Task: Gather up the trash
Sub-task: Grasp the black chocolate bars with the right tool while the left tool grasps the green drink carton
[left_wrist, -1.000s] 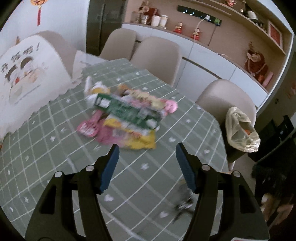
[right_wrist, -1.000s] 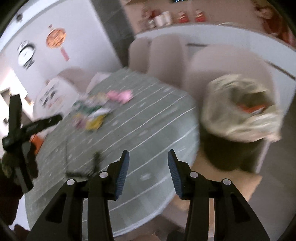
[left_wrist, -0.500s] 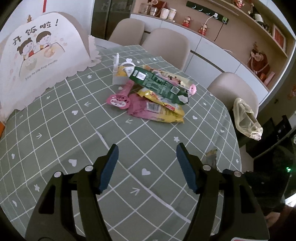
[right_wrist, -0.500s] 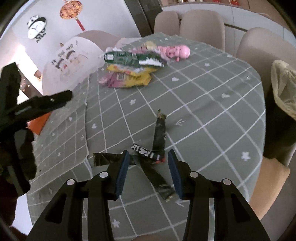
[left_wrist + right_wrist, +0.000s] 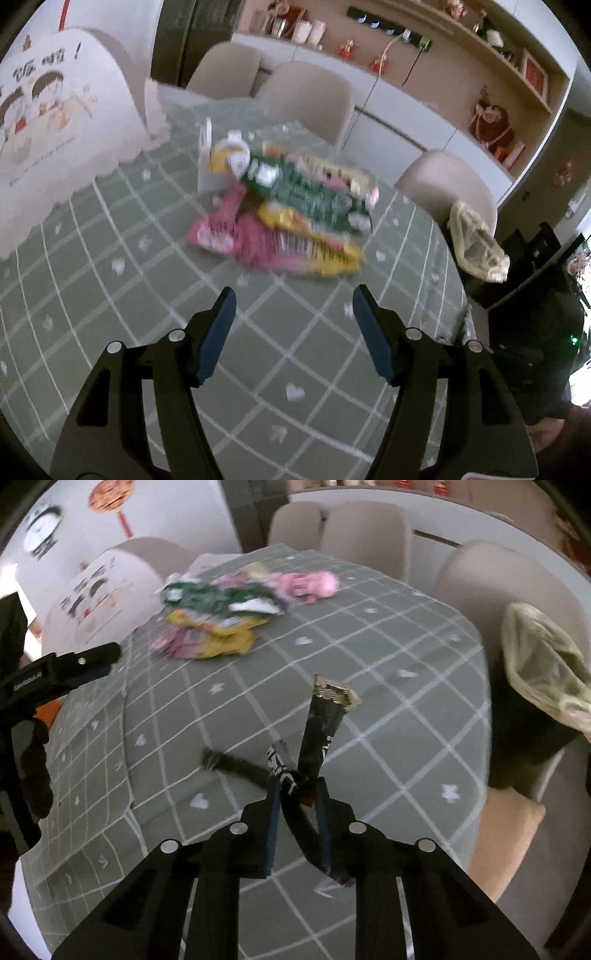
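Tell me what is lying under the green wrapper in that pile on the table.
Under the green wrapper lie a yellow packet and a pink packet, both poking out on the near side. Anything deeper in the pile is covered, and the picture is blurred.

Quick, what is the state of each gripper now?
Left gripper: open, nothing between its jaws.
Right gripper: jaws closing on the black crumpled plastic wrappers.
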Tool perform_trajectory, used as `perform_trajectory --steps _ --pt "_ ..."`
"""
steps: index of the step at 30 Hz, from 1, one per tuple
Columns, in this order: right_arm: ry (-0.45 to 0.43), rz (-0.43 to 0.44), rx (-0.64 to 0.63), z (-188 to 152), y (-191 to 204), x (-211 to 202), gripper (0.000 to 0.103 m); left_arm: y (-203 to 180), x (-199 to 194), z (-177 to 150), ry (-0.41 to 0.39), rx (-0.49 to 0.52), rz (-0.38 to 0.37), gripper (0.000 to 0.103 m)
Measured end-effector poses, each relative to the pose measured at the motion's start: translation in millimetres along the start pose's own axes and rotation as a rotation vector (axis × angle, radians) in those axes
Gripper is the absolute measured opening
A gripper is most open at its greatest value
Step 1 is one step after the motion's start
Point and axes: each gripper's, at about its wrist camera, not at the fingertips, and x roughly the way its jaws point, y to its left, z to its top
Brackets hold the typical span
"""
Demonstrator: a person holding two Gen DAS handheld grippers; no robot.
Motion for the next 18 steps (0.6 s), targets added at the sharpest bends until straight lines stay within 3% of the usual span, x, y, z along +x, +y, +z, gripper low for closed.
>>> perform_trajectory --steps 8,12,18 --pt "-0.03 -0.028 0.096 9.0 -22.2 -10.3 0.018 15.4 22.1 48.5 -0.032 -0.047 -0.024 0.062" --pt "-0.037 -0.03 0.14 7.9 -24.4 -12.0 0.018 16.1 46.5 69.0 -0.026 -0.167 -0.074 0.062" --pt "-0.048 -0.068 0.113 3.7 -17.4 -21.2 0.018 18.8 93.4 86.5 -0.011 -0.334 0.019 0.062"
